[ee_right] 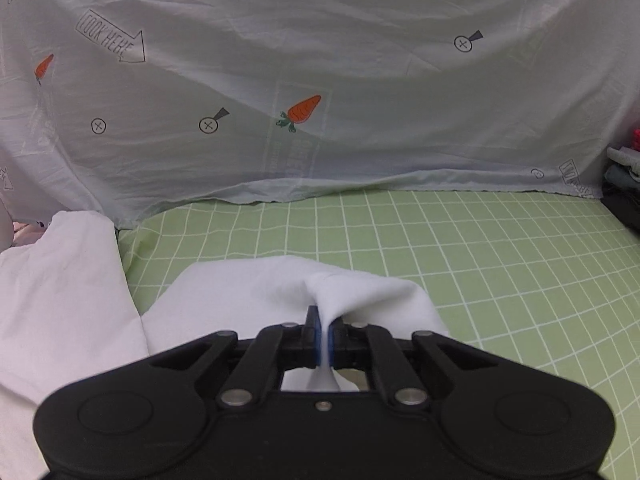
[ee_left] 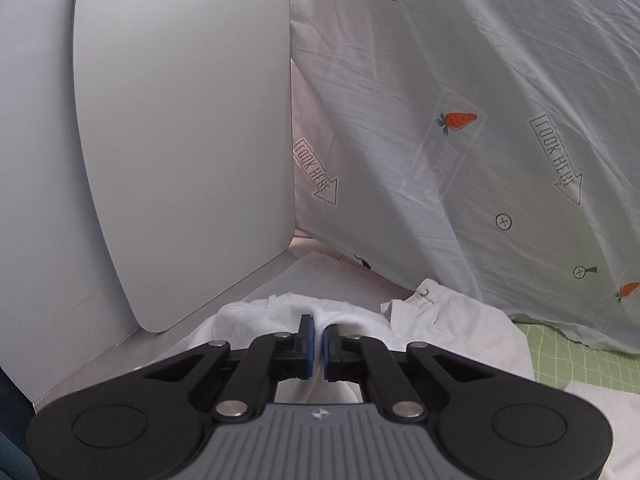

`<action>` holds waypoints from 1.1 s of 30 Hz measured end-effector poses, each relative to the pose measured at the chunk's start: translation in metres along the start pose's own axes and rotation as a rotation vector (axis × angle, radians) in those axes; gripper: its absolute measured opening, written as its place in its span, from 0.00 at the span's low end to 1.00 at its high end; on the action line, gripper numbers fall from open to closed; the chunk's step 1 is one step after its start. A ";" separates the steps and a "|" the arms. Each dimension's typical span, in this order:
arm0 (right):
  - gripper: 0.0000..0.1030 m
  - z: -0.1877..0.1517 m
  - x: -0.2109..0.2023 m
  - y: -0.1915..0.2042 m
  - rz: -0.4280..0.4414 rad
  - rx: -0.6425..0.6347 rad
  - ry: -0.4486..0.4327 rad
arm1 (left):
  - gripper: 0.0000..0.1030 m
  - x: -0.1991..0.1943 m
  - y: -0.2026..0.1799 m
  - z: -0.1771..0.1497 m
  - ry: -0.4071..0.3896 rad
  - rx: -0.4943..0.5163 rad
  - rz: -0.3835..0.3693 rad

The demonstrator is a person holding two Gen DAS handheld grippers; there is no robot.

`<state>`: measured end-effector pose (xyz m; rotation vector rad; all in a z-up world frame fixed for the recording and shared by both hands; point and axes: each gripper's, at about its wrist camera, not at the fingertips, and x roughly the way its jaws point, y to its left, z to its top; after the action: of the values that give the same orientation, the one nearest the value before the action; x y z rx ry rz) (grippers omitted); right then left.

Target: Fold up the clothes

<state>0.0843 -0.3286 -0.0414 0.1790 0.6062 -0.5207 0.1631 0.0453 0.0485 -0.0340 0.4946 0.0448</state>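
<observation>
Both grippers [ee_left: 319, 330] [ee_right: 325, 330] pinch soft white garment [ee_right: 248, 292].

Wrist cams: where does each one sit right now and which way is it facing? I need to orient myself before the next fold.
Left wrist: sits on the left gripper, looking forward along its fingers at a grey board and the carrot-print sheet; its jaws pinch the white garment.
Right wrist: sits on the right gripper, looking across the green checked cover to the same sheet; its jaws pinch white cloth.
Shared: carrot-print sheet, white garment, green cover.
</observation>
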 end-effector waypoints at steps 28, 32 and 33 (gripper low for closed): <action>0.11 -0.027 -0.087 -0.354 -0.399 0.161 -0.029 | 0.09 -0.152 -0.348 -0.121 0.431 0.258 -0.646; 0.49 -0.066 -0.083 -0.357 -0.369 0.141 0.046 | 0.20 -0.164 -0.332 -0.122 0.409 0.198 -0.636; 0.52 -0.073 -0.084 -0.354 -0.356 0.128 0.051 | 0.25 -0.168 -0.326 -0.116 0.384 0.176 -0.632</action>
<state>-0.1935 -0.5749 -0.0547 0.2073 0.6583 -0.9022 -0.0230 -0.2906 0.0335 -0.0255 0.8507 -0.6341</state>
